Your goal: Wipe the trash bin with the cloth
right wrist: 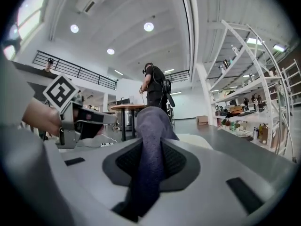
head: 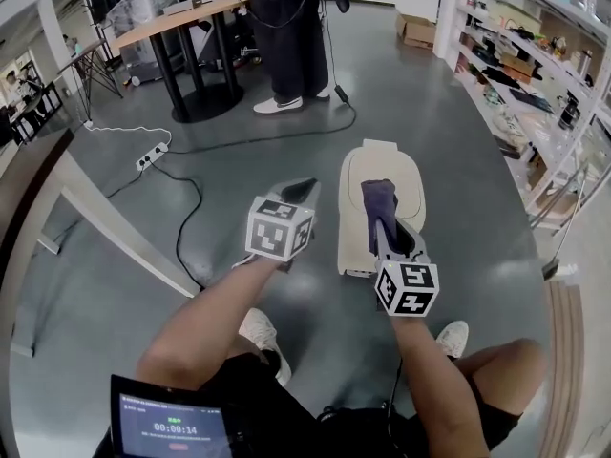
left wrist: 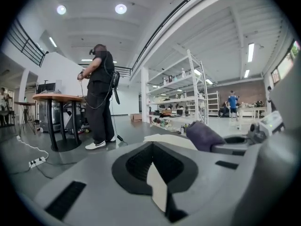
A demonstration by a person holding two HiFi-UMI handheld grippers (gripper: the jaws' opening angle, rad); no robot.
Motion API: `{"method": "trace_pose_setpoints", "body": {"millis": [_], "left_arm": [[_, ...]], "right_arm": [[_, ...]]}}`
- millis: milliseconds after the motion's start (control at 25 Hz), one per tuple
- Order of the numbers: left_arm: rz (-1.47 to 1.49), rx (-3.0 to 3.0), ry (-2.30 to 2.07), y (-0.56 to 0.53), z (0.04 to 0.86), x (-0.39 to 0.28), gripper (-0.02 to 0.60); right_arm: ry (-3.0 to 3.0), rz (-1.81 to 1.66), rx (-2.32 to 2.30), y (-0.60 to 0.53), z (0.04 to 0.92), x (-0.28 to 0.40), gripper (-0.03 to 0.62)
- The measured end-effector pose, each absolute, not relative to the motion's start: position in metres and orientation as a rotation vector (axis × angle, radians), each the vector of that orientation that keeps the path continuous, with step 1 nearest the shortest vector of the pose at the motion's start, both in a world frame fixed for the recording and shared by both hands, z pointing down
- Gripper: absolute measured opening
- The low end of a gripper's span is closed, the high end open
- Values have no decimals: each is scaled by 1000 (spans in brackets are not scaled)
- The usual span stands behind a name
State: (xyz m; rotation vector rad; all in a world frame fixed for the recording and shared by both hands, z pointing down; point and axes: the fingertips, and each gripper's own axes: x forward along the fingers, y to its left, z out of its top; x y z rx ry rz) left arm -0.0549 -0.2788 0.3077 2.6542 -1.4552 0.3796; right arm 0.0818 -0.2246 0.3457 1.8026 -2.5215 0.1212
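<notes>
Tool status: right tool (head: 385, 229) is clamped on the purple cloth (head: 378, 197). The cloth bunches out past the jaw tips and sits over the middle of the cream trash bin (head: 407, 185) lid; contact with the lid can't be confirmed. Left tool (head: 298, 191) has its jaws meeting at the tips with nothing between them, and is just beside the bin's left edge, apart from it. Bin stands on the grey floor (head: 449, 113). Farther out on the floor: black cable (head: 194, 210) leading to a white power strip (head: 151, 157) towards the left edge, a second person (head: 286, 36) standing beyond the bin, and open shelving (head: 535, 55) along the right edge.
</notes>
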Motion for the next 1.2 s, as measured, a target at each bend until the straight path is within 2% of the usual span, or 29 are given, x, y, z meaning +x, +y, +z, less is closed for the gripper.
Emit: {"method": "trace_pose_setpoints", "body": {"millis": [240, 600, 840, 1200], "left_arm": [[370, 2675, -1522, -260, 319, -76, 0], [170, 2579, -1710, -240, 356, -94, 0], [76, 2459, -1791, -237, 422, -97, 0], [41, 2439, -1805, -236, 457, -81, 0]], "right_arm": [[-2553, 99, 1827, -203, 382, 48, 86], [-2603, -50, 1810, -188, 423, 4, 87], [-2547, -95, 1864, -196, 451, 22, 87], [-2418, -129, 1985, -198, 466, 65, 87]]}}
